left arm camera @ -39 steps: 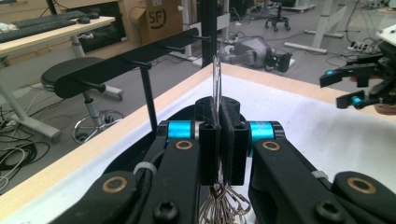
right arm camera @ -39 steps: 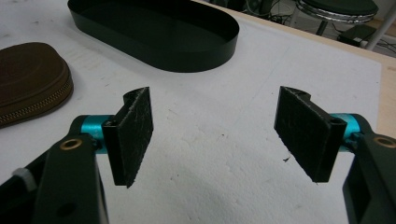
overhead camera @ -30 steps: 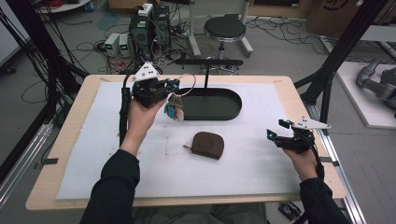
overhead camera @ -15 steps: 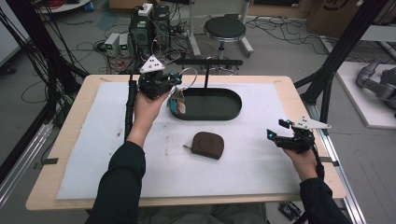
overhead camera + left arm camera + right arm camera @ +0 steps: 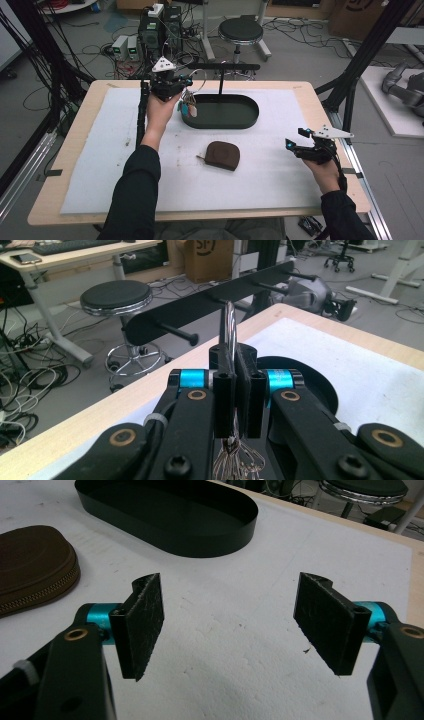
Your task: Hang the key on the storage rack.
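A thin metal key ring [image 5: 230, 322] is clamped upright in the left gripper [image 5: 235, 390], with the black hook rail's pegs [image 5: 176, 333] seemingly just ahead

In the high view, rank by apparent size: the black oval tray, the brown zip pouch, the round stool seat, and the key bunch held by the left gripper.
1. black oval tray
2. round stool seat, though it stands farther from the camera
3. brown zip pouch, close to the seat in apparent size
4. key bunch, clearly smallest

Grey floor [image 5: 300, 45] strewn with cables [image 5: 90, 47]; black round stool [image 5: 241, 31]; electronics boxes [image 5: 125, 47]; wooden desk [image 5: 65, 257].
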{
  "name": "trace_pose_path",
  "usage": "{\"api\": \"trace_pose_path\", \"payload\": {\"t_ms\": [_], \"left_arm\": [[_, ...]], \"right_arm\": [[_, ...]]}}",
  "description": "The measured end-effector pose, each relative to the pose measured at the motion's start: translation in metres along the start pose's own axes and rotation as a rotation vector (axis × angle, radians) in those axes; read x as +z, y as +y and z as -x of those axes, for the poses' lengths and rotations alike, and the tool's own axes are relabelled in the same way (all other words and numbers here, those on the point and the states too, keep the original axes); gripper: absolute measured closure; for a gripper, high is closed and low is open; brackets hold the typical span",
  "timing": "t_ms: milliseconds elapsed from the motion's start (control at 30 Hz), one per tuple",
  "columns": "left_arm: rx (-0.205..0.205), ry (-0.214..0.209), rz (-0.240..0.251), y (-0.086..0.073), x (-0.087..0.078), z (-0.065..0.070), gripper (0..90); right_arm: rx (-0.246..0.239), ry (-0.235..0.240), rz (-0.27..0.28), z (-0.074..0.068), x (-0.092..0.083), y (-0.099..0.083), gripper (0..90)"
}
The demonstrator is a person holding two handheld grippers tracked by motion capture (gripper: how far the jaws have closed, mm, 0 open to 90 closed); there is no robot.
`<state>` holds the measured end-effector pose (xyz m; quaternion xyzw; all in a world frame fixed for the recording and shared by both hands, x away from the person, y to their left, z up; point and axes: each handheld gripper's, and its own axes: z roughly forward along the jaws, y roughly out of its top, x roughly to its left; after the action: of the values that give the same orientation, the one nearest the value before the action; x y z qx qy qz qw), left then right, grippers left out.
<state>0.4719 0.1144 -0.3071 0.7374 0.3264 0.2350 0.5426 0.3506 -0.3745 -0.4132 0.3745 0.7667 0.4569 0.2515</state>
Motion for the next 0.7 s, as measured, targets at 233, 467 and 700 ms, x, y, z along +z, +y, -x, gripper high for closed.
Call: {"api": "trace_pose_path", "payload": {"t_ms": [233, 467, 700], "left_arm": [[-0.029, 0.016, -0.003, -0.005, 0.006, -0.007, 86.5], [-0.049, 0.025, -0.005, -0.008, 0.009, -0.012, 86.5], [-0.059, 0.024, -0.019, -0.010, 0.012, -0.015, 86.5]], "right_arm": [[0.001, 0.004, 0.001, 0.000, 0.000, 0.000, 28.6], [0.003, 0.002, -0.002, 0.000, 0.000, 0.000, 28.6], [0.002, 0.002, -0.001, 0.000, 0.000, 0.000, 28.6]]}}
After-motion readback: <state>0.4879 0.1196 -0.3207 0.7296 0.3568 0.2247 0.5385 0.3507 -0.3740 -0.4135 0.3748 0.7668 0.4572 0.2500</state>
